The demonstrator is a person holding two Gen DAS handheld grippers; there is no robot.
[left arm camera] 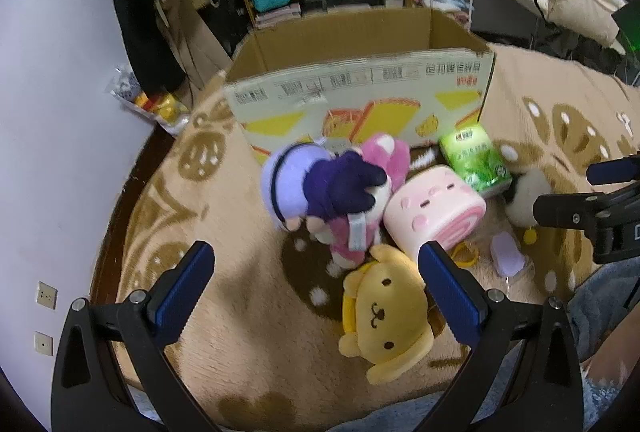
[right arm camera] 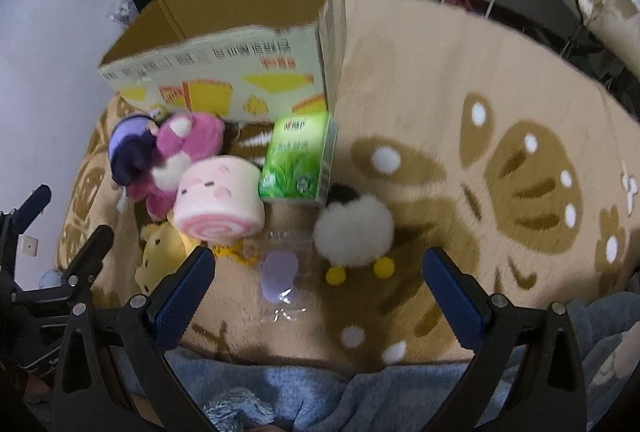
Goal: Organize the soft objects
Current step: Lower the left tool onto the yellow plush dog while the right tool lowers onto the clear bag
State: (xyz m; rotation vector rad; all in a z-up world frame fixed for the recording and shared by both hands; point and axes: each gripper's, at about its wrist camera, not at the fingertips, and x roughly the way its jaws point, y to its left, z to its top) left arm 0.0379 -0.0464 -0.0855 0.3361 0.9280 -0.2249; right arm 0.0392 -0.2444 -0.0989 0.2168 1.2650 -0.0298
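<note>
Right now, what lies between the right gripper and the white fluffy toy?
In the right wrist view, only bare blanket lies between the open right gripper and the white fluffy toy. A purple item in clear wrap sits just beside that path.

Dim indoor light, motion blur, fisheye warp

Rows of Chinese print are seen upside down on the cardboard box (left arm camera: pixel 360 99), too blurred to be read. Chinese characters on the green tissue pack (right arm camera: pixel 298 159) cannot be made out either.
</note>
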